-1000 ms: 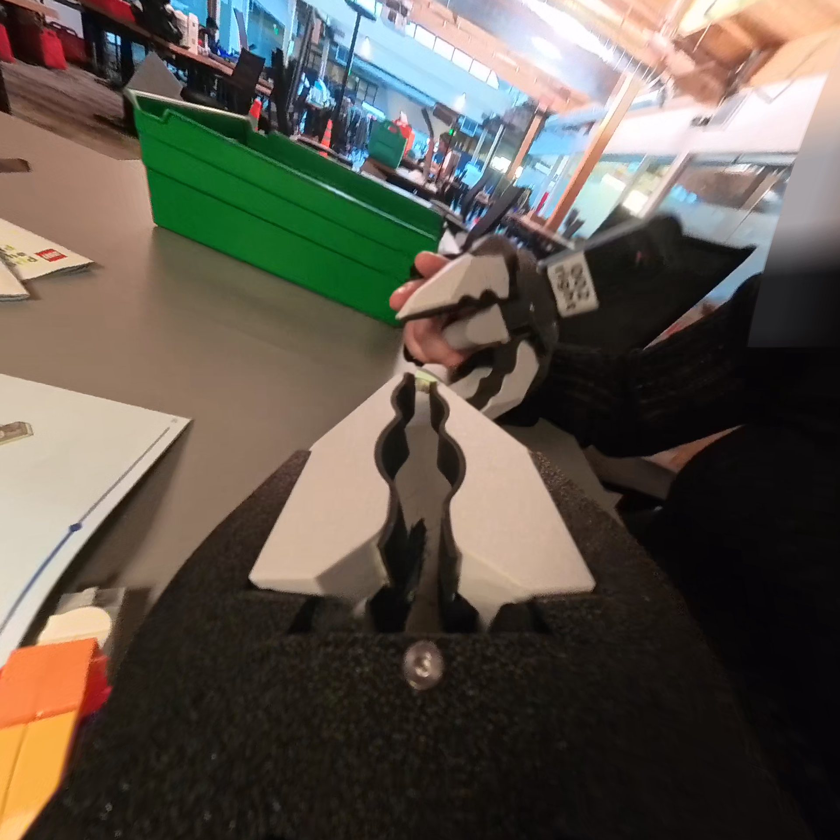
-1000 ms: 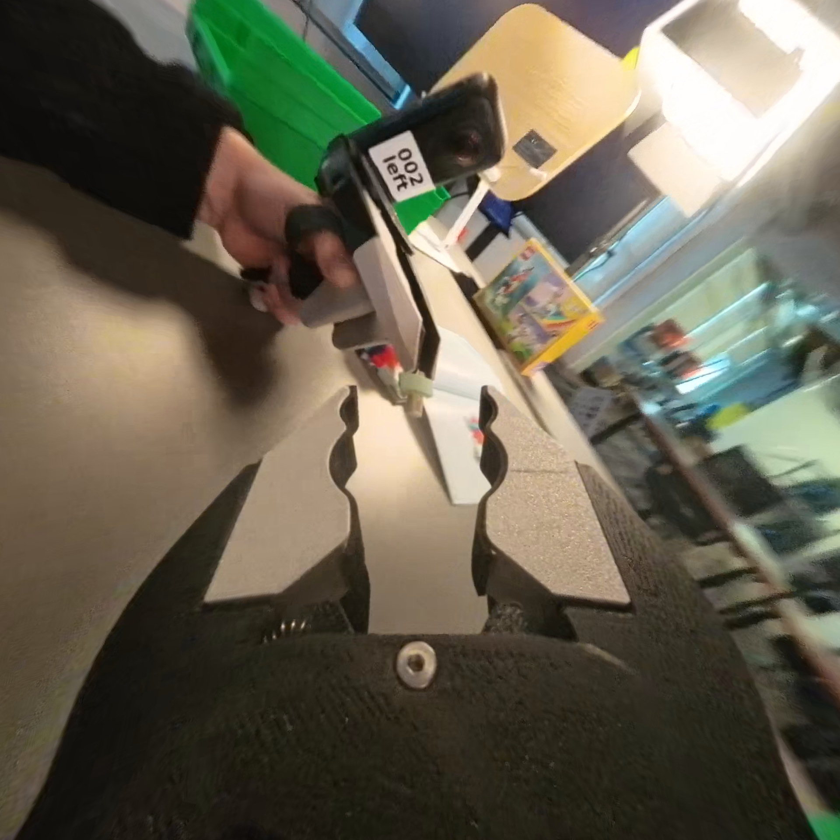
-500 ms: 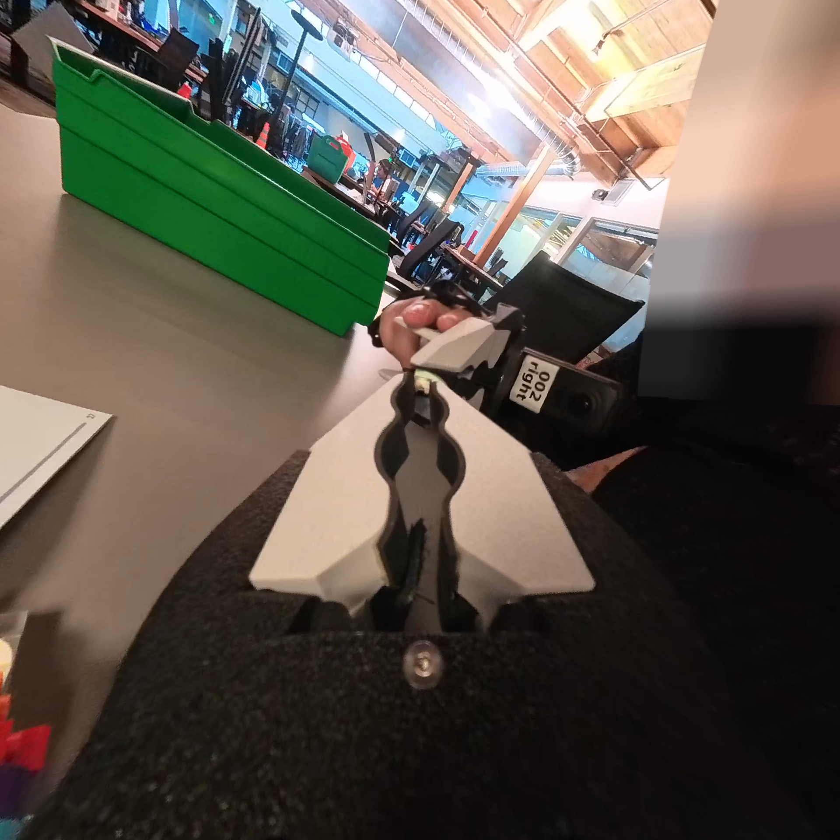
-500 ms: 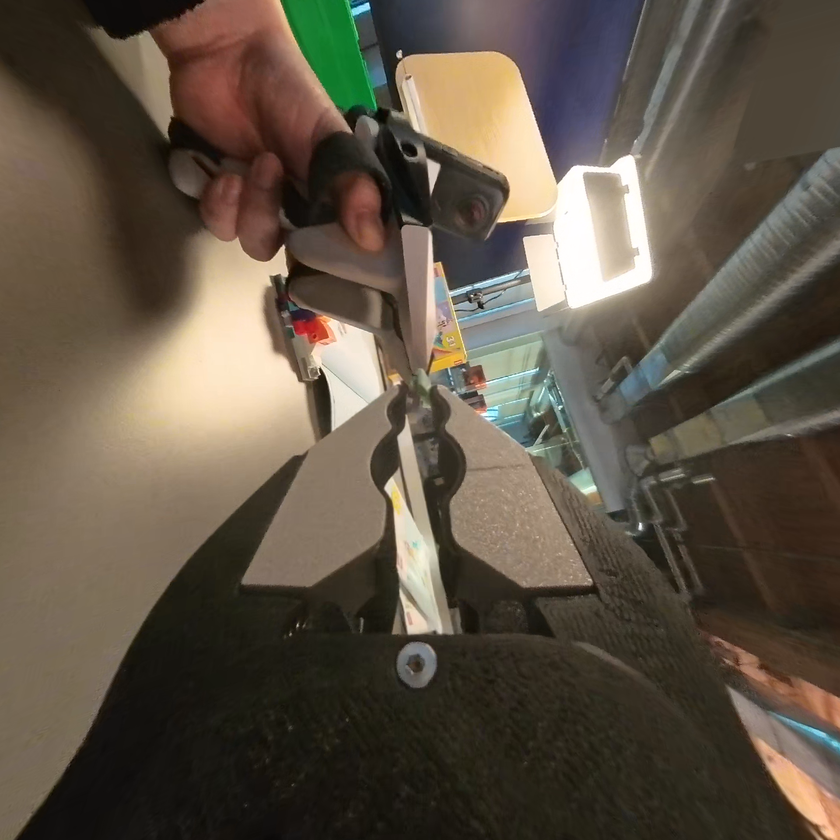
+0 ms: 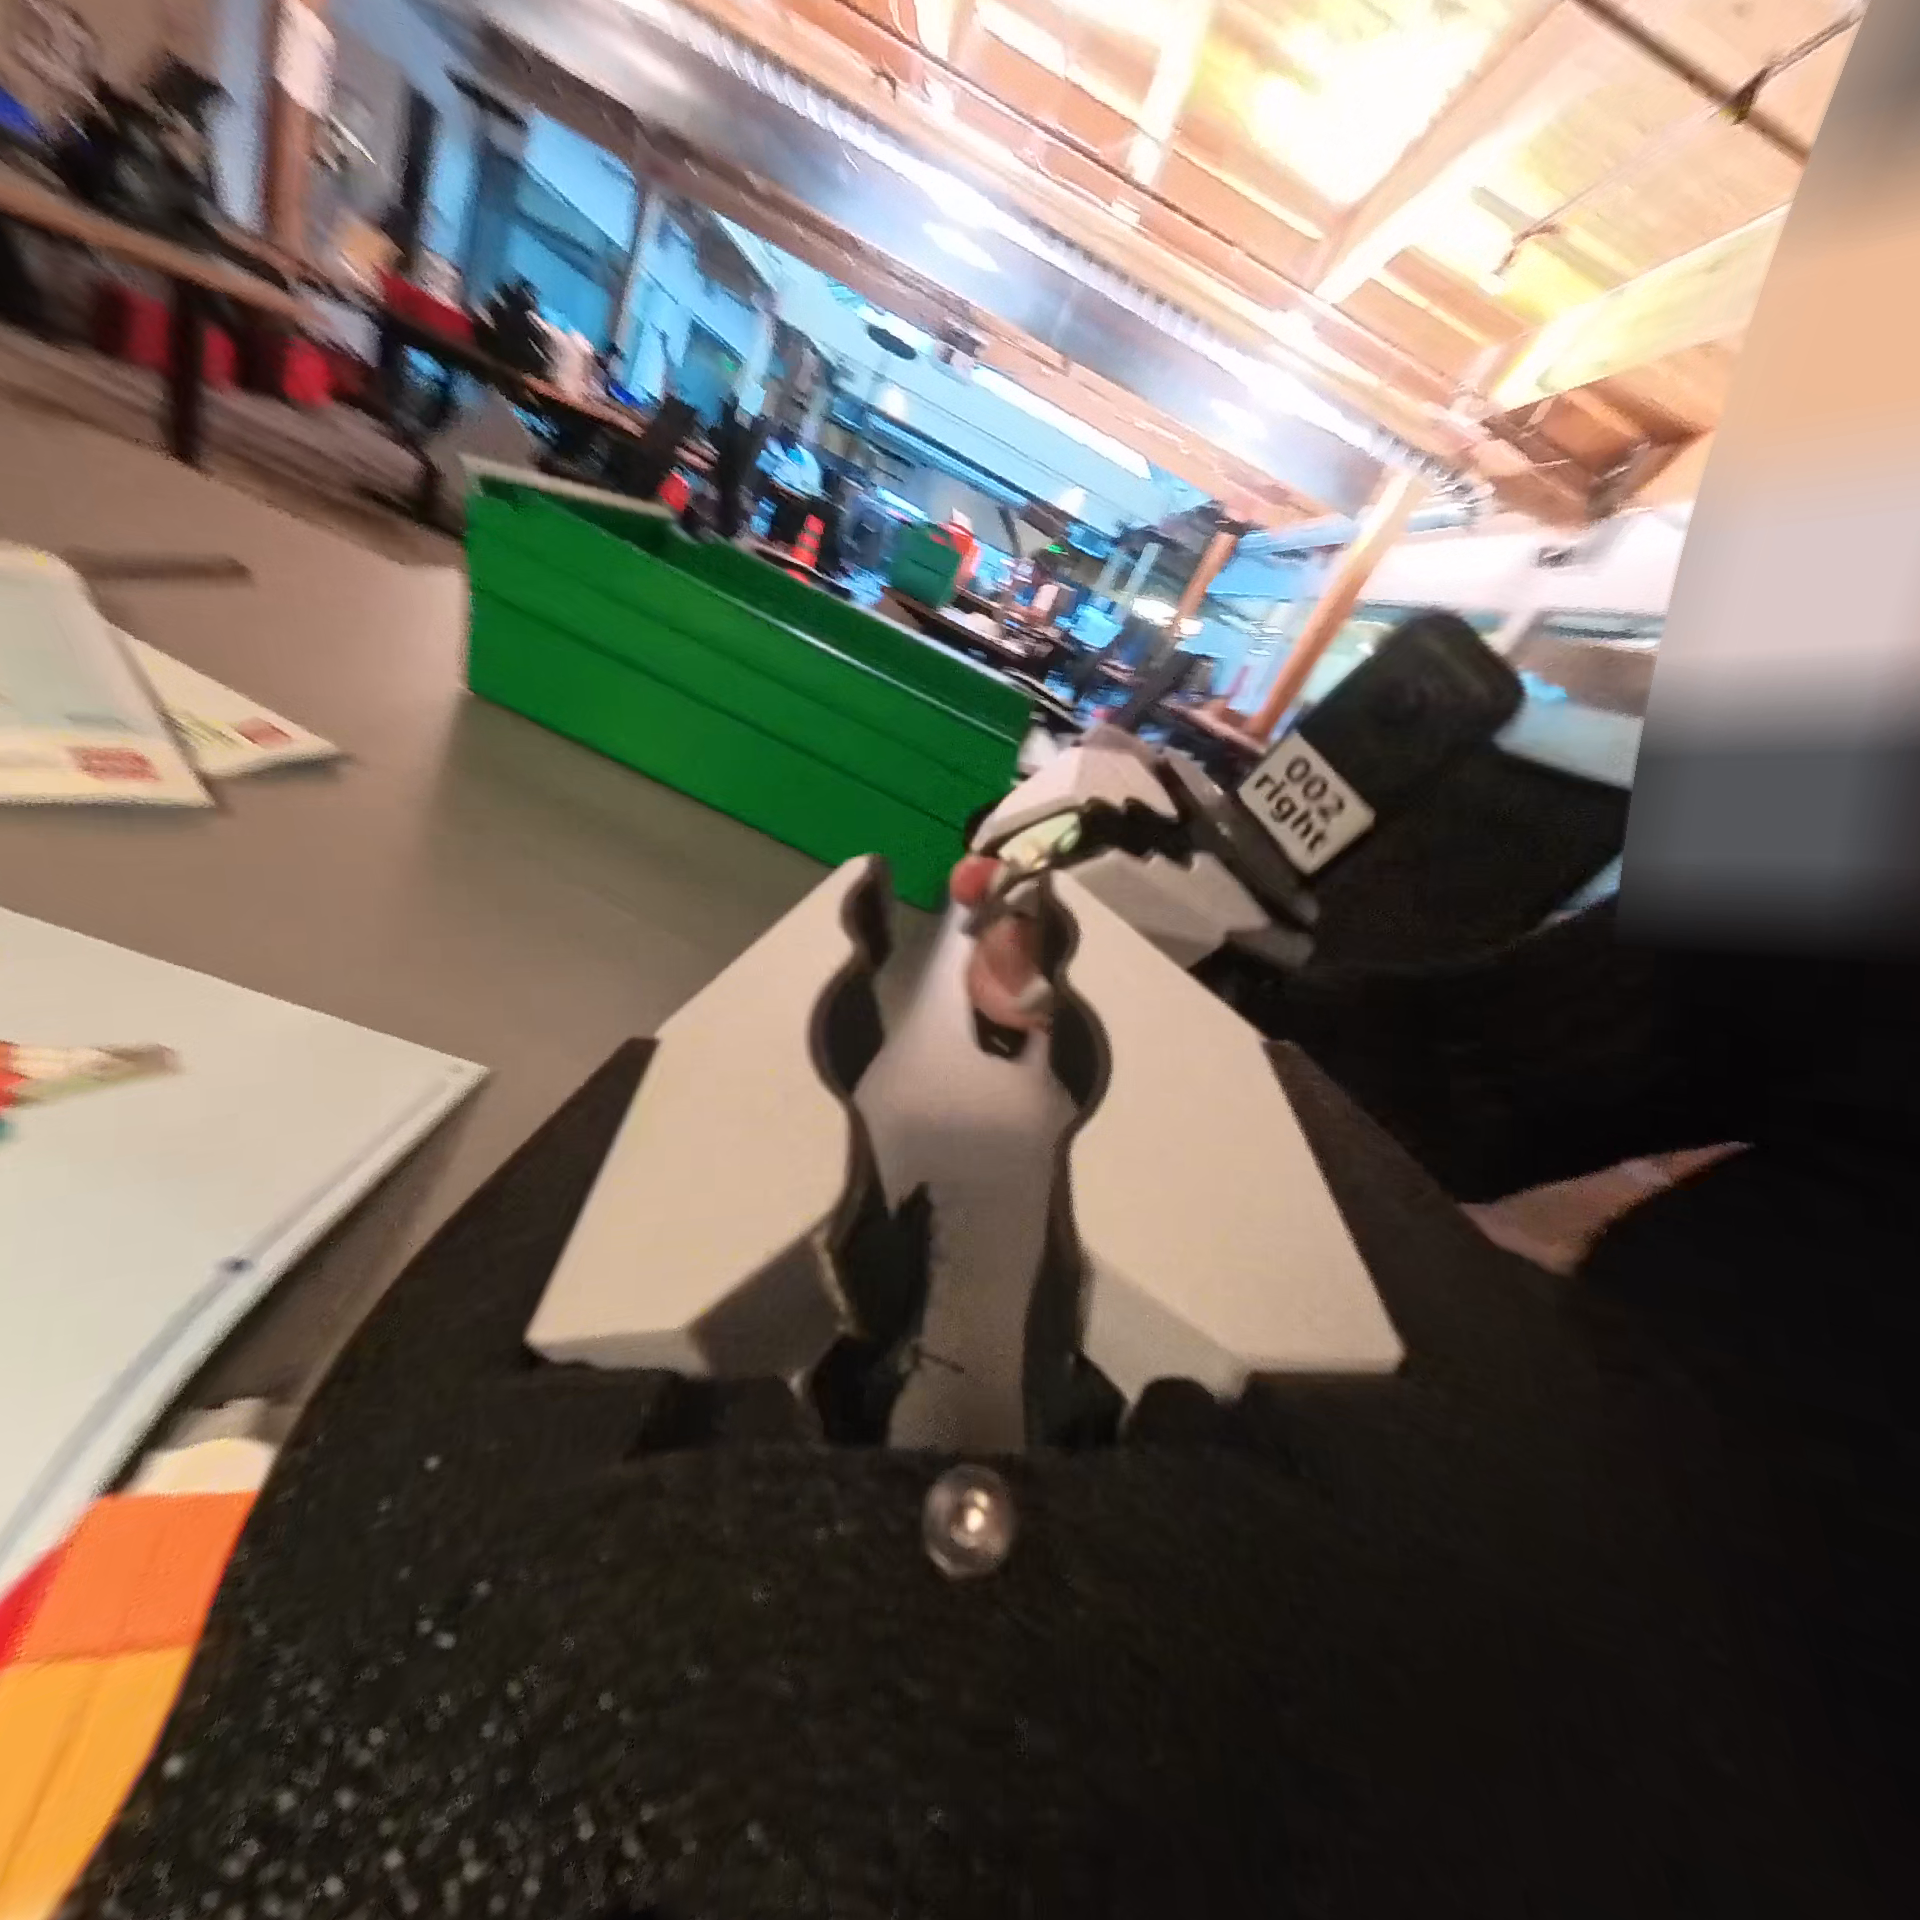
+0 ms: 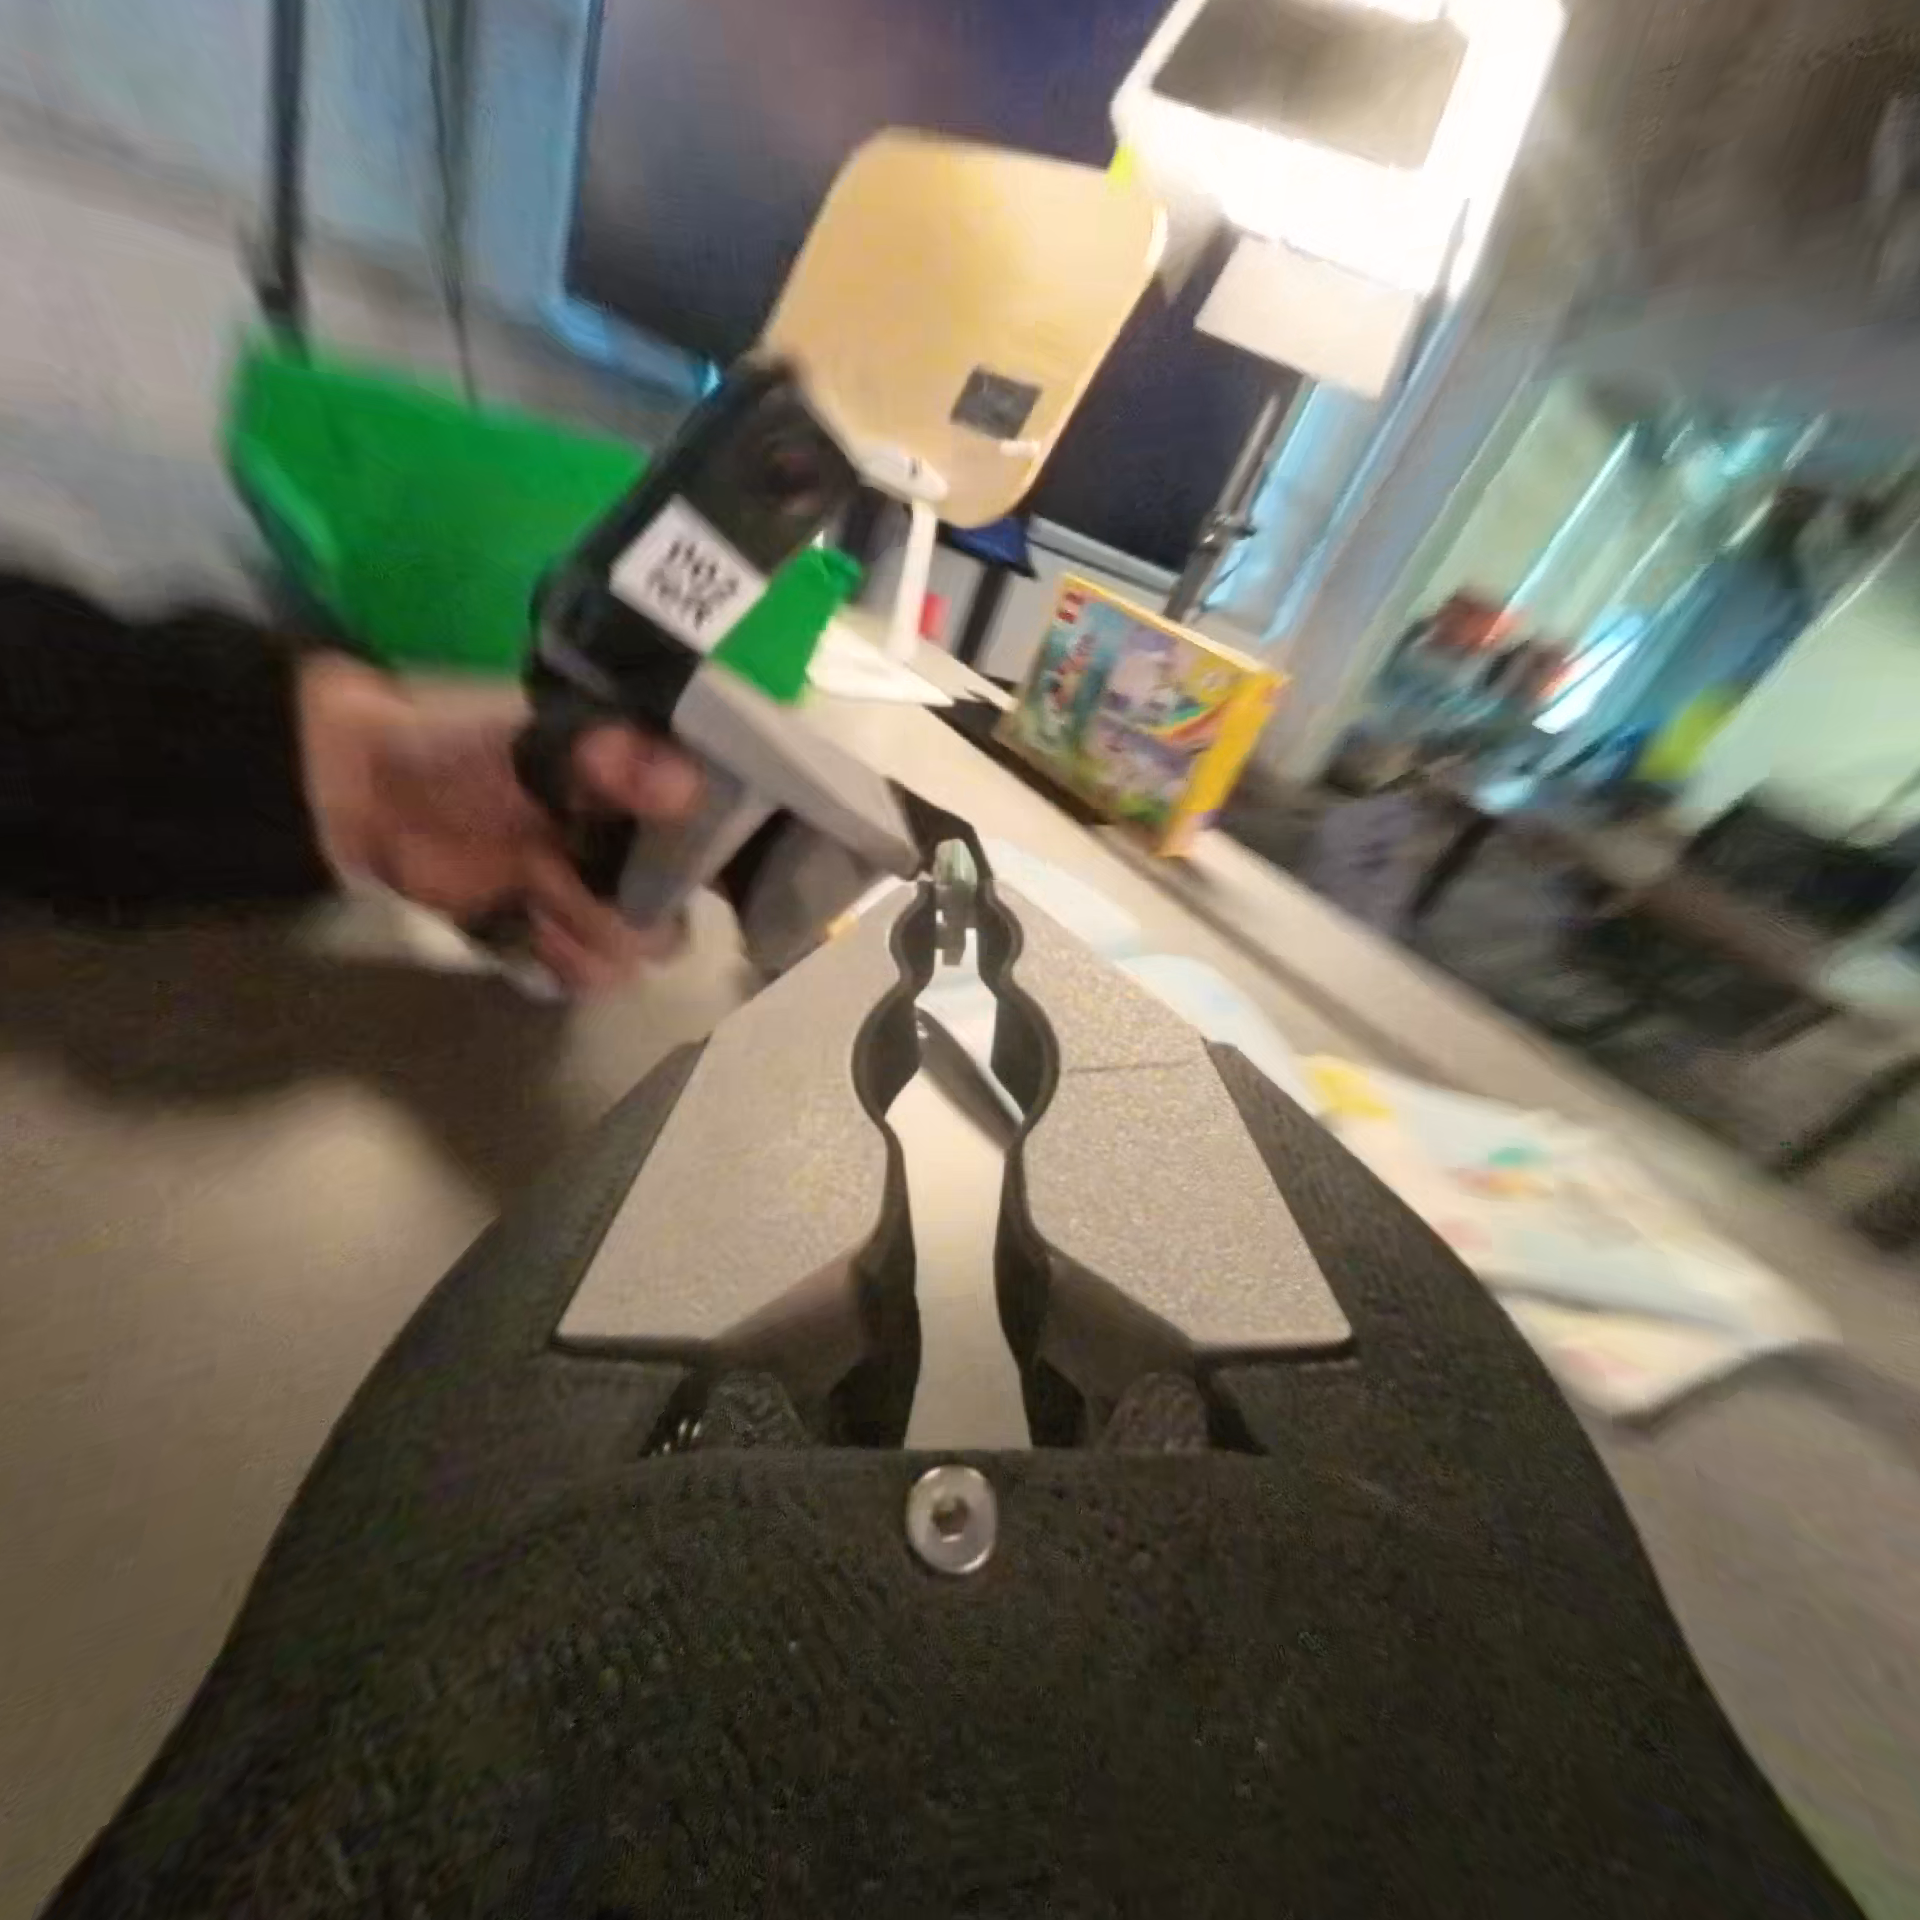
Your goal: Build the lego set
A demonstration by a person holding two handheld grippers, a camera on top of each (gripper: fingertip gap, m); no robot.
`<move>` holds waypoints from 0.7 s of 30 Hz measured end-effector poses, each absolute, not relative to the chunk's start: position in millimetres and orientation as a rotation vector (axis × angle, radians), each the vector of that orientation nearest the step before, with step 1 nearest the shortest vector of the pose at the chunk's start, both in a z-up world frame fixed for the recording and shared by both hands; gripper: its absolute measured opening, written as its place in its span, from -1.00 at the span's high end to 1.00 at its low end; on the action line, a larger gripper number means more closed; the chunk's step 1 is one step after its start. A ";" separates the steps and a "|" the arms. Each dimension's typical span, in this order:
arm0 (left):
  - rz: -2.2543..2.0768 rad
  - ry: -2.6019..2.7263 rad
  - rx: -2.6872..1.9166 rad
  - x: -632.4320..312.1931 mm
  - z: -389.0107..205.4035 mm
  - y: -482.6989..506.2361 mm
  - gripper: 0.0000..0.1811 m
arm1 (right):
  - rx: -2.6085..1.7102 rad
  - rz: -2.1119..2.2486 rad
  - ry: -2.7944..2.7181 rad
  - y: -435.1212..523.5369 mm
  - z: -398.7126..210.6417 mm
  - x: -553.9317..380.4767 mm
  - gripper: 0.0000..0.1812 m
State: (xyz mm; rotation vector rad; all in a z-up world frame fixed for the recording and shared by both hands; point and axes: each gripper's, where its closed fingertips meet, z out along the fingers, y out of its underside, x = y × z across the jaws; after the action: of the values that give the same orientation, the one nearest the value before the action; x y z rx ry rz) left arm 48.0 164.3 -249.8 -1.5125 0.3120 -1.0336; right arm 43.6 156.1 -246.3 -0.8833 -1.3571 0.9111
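Note:
A small pale green Lego piece (image 6: 951, 871) sits pinched at the tips of my right gripper (image 6: 948, 902), which is shut on it above the grey table (image 6: 208, 1247). The left wrist view shows the same piece (image 5: 1049, 836) held between the right gripper's fingertips (image 5: 1013, 831). My left gripper (image 5: 956, 894) is open with nothing between its pads, just in front of the right gripper's tips. One of its grey fingers (image 6: 800, 779) shows in the right wrist view, close above the piece. Both views are motion-blurred.
A green bin (image 5: 727, 686) stands on the table behind the grippers. Instruction booklets (image 5: 94, 717) and a white sheet (image 5: 187, 1122) lie at left, orange and yellow bricks (image 5: 94, 1621) at the lower left. A Lego box (image 6: 1143, 707) and papers (image 6: 1538, 1216) lie on the right. My left and right fingertips are right by each other.
My right gripper closed on the pale green piece that my left gripper was holding. My left gripper then opened and let it go, so the piece passed to the right gripper.

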 end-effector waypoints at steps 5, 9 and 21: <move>-0.491 0.484 -1.431 38.8 -238.6 165.4 0.42 | -1.269 1.546 -1.131 166.5 -243.3 42.1 0.94; 0.077 0.687 -1.344 42.8 -241.8 166.6 0.48 | -1.424 1.894 -1.007 164.7 -244.7 42.7 0.93; 0.318 0.751 -1.323 56.8 -252.3 176.8 0.58 | -1.593 2.324 -0.650 165.8 -250.2 38.4 0.93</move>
State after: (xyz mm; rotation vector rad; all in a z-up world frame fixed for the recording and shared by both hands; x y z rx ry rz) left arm 56.8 176.8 -252.3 -1.3233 0.7511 0.3177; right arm 38.4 165.8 -250.2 -1.5933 -0.6499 2.3244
